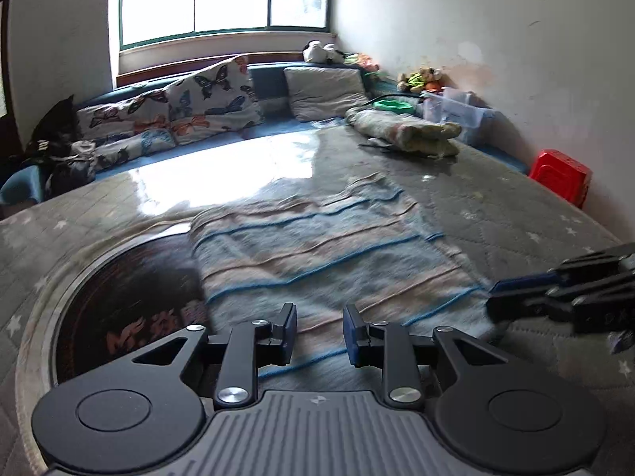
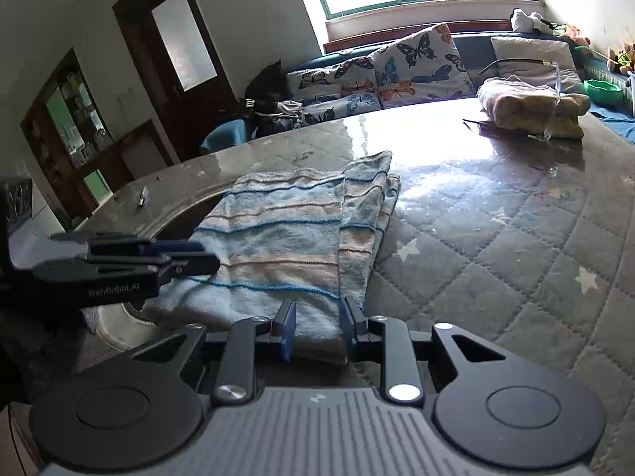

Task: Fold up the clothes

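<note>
Blue-and-beige striped garment lies folded, flat on quilted table.

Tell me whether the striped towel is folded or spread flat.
Folded, at least partly. In the right wrist view the striped towel has a long flap doubled over along its right side, layered edges showing. Further folds cannot be told.

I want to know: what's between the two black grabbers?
Only the striped blue-and-beige towel lies between left gripper and right gripper, seen in the right wrist view.

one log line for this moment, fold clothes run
step: fold underway | striped towel: folded over, flat on quilted table cover | left tool: open, empty, over towel | right tool: open at towel's near edge
</note>
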Demonstrator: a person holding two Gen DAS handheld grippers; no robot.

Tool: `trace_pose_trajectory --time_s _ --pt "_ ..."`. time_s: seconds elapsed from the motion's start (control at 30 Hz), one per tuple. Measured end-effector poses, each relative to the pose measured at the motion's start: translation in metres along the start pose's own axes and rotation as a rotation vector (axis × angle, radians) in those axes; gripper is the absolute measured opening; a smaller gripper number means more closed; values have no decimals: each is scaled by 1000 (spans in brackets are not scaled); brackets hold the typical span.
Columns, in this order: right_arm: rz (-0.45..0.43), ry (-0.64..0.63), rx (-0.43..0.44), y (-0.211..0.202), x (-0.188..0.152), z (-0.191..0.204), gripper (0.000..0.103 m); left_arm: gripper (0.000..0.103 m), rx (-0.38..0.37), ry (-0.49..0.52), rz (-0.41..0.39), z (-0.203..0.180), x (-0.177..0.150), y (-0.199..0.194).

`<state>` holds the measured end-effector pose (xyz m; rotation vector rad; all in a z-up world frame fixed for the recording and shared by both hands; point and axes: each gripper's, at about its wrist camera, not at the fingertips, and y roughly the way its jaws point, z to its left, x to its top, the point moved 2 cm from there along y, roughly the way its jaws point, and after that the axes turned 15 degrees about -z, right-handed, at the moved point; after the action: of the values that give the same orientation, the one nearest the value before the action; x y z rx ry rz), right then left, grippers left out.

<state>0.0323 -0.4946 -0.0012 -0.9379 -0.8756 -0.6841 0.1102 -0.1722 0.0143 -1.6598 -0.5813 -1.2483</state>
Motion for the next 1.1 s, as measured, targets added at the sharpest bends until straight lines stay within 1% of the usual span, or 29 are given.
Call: trace_pose_trajectory --time_s 0.3,0.4,0.5,0.53,0.63,0.73,0.8,0.83,0.87,0.93,1.1 --pt "7 -7 -7 2 0 1 25 28 73 -41 15 28 -13 -15" --pt "9 -13 -11 2 0 2 25 28 106 -30 27 35 -19 -19" --pt "5 -19 -15 2 2 3 26 29 122 -35 29 41 -20 -22" --pt "2 -20 -16 1 3 4 26 29 124 -42 28 43 -19 -23" --pt "-12 -26 -24 1 8 5 34 28 131 -63 25 48 -16 -25" --pt "-25 -24 -28 5 15 4 34 28 138 -84 22 53 -13 -27" --pt "-32 -17 -38 10 18 1 36 30 131 -99 18 53 -10 -26" --pt "-34 -10 -43 13 20 0 40 31 125 -107 19 52 -8 -24" --pt "-37 -3 -48 16 22 -2 43 38 120 -115 20 51 -7 -23" --pt "-38 11 -63 23 23 -7 45 47 115 -123 18 50 -3 -20" --pt "-23 79 -90 42 23 -21 46 48 115 -128 15 50 4 -11"
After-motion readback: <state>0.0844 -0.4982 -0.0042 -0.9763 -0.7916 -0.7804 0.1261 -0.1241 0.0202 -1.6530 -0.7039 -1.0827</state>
